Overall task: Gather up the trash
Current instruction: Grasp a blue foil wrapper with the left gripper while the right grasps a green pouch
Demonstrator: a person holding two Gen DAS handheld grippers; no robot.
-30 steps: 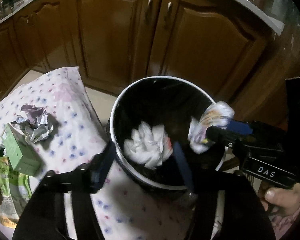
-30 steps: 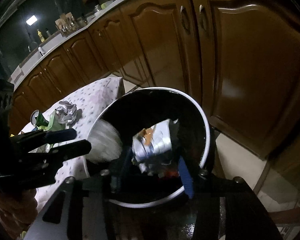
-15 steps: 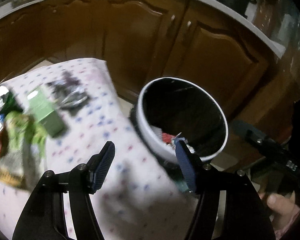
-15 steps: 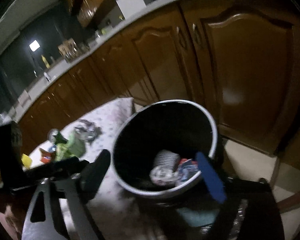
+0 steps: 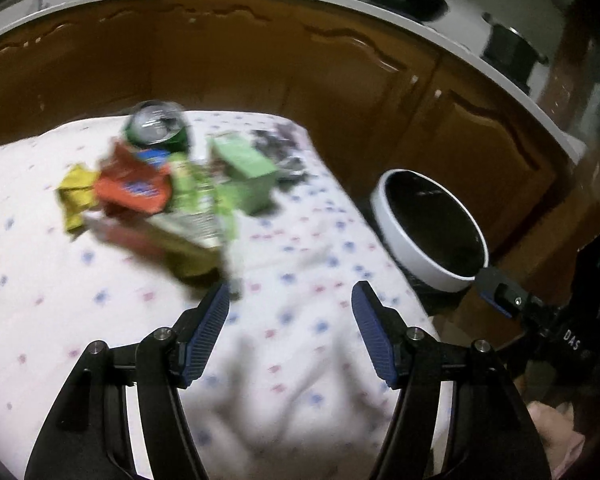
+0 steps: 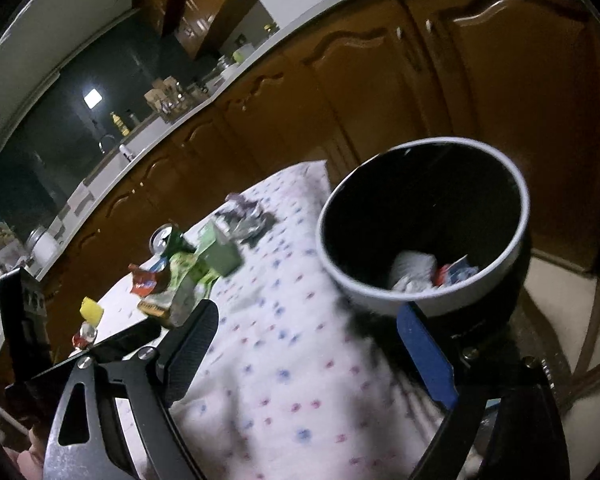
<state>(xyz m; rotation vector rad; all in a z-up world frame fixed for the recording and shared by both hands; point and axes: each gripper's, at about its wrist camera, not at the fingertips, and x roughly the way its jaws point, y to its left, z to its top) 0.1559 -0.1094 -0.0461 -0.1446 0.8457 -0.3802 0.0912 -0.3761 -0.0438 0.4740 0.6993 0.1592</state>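
— White cloth [image 5: 300,360] with small blue and pink dots fills the lower half of the left wrist view. What do you see on it?

— Litter, blurred, in the upper left: a green can [image 5: 156,128], an orange wrapper [image 5: 134,190], a yellow wrapper [image 5: 76,196], a green box [image 5: 246,172] and crumpled foil [image 5: 280,152] just beside it.

— And the left gripper [image 5: 290,322]?

— Bottom centre, jaws standing apart with nothing between them. The bin [image 5: 432,228], white-rimmed and dark inside, sits at the right past the cloth's edge. The right gripper [image 5: 500,292] pokes in at the far right.

— Now the right wrist view.

— That gripper [image 6: 312,348] has its jaws spread wide and empty at the bottom. The bin [image 6: 380,292] is at the right, with crumpled white paper [image 6: 412,272] and a red-and-blue scrap [image 6: 454,270] in its bottom.

— The rest of the litter?

— Left of centre on the cloth [image 6: 300,360]: can [image 6: 166,238], box [image 6: 220,252], foil [image 6: 246,216], a yellow piece [image 6: 90,308] further left.
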